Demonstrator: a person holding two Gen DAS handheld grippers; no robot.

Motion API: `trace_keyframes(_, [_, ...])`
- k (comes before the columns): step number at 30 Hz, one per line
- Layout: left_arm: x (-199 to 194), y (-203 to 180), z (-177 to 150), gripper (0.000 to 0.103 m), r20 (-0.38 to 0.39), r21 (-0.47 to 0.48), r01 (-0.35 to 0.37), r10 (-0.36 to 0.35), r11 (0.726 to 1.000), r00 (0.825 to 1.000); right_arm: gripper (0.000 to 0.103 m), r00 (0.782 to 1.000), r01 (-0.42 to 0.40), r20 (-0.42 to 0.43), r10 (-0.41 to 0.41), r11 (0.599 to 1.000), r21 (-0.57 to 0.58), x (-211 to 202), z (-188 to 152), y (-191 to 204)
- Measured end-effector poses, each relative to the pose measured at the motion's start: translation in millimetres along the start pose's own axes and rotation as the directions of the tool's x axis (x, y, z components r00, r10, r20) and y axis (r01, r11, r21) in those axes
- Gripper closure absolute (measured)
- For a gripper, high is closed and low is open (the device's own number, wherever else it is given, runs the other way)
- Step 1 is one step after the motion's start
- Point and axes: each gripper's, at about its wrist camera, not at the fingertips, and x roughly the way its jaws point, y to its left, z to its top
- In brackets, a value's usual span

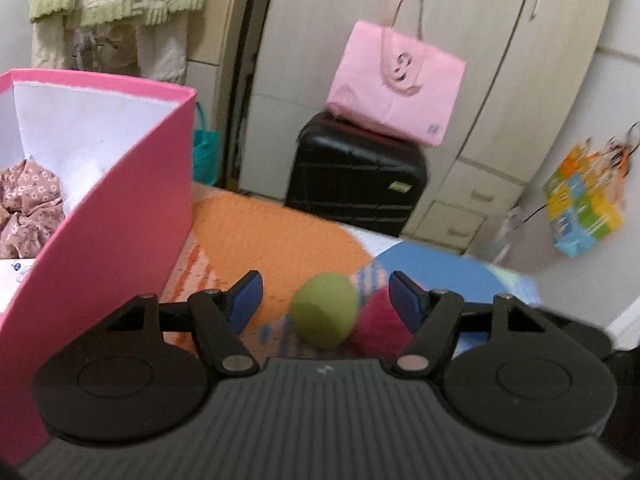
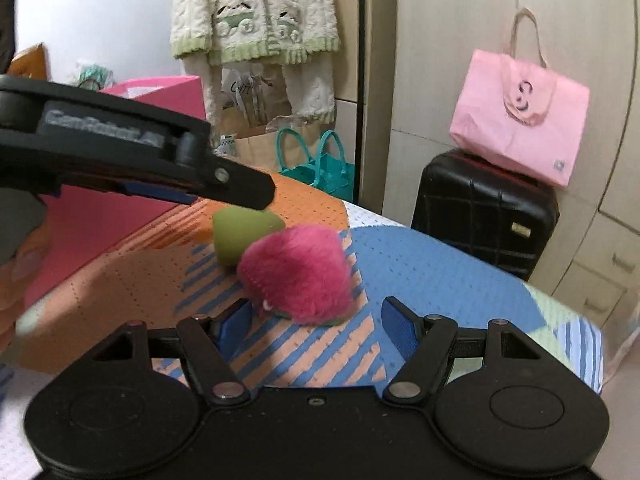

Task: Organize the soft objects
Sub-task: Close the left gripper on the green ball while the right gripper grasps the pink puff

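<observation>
My left gripper (image 1: 325,294) hangs with its blue-padded jaws spread wide over the smooth olive-green soft ball (image 1: 324,310). That ball touches the fuzzy magenta plush toy (image 2: 298,274); both lie on the orange-and-blue patterned mat (image 2: 432,268). My right gripper (image 2: 318,322) is also wide, empty, just short of the plush. The tall pink cardboard box (image 1: 120,216) walls my left; blue mat lies open rightward to its edge.

Green soft toy (image 2: 244,236) — smooth, rounded, lying on its side on the patterned mat. Touching it, a fuzzy pink plush (image 2: 298,276) — domed, resting flat.
</observation>
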Motion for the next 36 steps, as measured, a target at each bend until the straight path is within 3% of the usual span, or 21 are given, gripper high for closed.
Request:
trace_keyframes(6, [9,4,-3,0.034,-0.029,-0.043,0.034,-0.035,0.999,0.999,0.027,1.000,-0.009,0.012,0.010,0.998,-0.054,6,8,5])
trace_keyframes(11, [17,10,-5,0.041,-0.027,-0.088,0.054,-0.056,0.995,0.998,0.028,0.999,-0.023,0.021,0.024,0.998,-0.057,11,12,2])
trace_keyframes(16, [22,14,-7,0.056,-0.020,-0.124,0.053,-0.056,0.991,0.998,0.031,0.999,-0.040,0.030,0.042,0.997,-0.065,13,11,3])
trace_keyframes(18, [23,14,-7,0.065,-0.038,-0.119,0.082,-0.087,0.989,0.995,0.042,0.998,-0.046,0.037,0.049,0.996,-0.078,13,12,5])
trace_keyframes(26, [12,9,-7,0.065,-0.003,-0.087,0.093,-0.094,0.992,0.996,0.048,0.998,0.004,0.067,0.002,0.996,-0.090,8,11,8])
trace_keyframes(30, [-3,4,-11,0.065,0.027,-0.045,0.079,-0.077,0.996,0.997,0.048,0.999,-0.006,0.045,0.008,0.999,-0.040,2,9,6])
trace_keyframes(36, [-38,-6,-19,0.065,0.084,0.021,0.126,-0.128,0.992,0.988,0.048,0.998,-0.006,0.057,0.002,0.997,0.077,-15,0,1])
